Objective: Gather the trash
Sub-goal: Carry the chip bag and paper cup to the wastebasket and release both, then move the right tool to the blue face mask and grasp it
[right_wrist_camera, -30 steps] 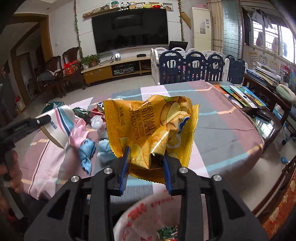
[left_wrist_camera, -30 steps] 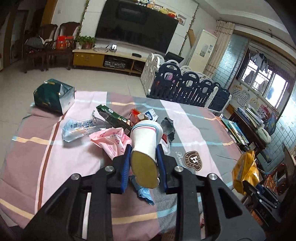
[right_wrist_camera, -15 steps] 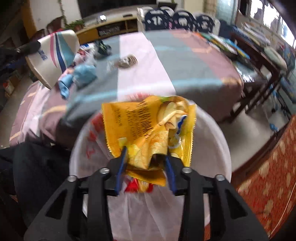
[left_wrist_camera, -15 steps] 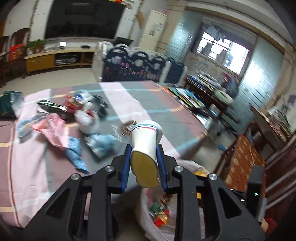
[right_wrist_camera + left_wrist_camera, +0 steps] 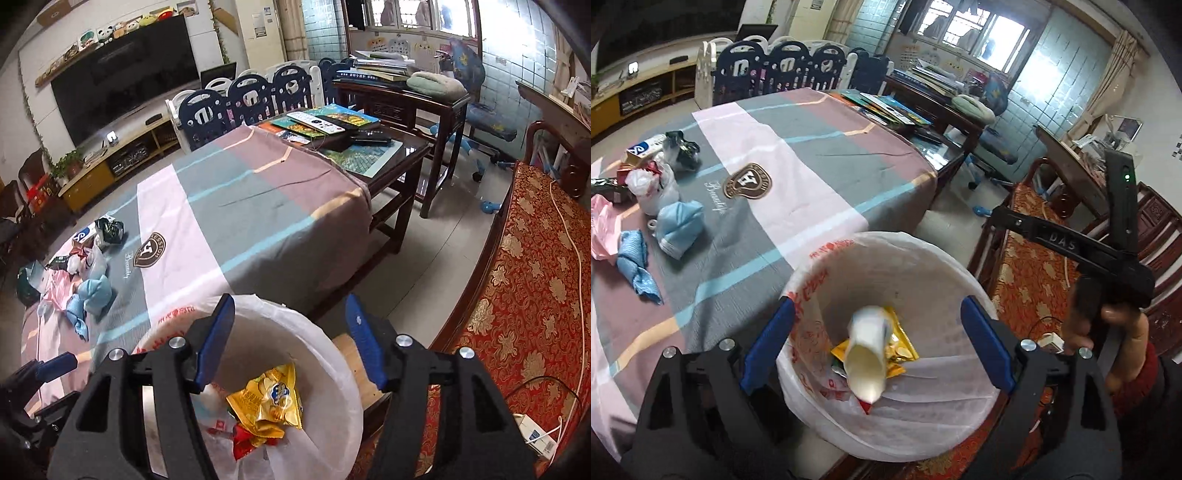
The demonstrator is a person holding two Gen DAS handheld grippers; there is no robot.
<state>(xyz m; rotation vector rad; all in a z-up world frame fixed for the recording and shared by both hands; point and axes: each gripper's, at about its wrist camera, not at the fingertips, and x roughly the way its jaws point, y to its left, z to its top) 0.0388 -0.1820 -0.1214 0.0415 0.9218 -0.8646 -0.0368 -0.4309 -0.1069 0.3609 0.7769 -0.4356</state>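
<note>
A bin lined with a white bag [image 5: 923,254] stands at the table's near edge; it also shows in the right wrist view [image 5: 332,354]. My left gripper [image 5: 877,332] is open above it, and a white paper cup [image 5: 868,354] falls, blurred, between its jaws into the bin. The yellow chip bag [image 5: 269,400] lies inside the bin, also seen under the cup [image 5: 901,341]. My right gripper [image 5: 290,332] is open and empty over the bin. More trash stays on the table: blue cloths [image 5: 677,225], a white plastic bag [image 5: 653,186], pink wrapper [image 5: 602,221].
The striped tablecloth [image 5: 812,166] covers the table. A dark wooden side table [image 5: 388,147] holds books and remotes. A red patterned bench [image 5: 528,295] stands on the right with a white cable. The right gripper's body [image 5: 1071,251] reaches over the bin's right side.
Both grippers have opened over the bin. The chip bag dropped in from the right one; the cup has left the left one and is falling.
</note>
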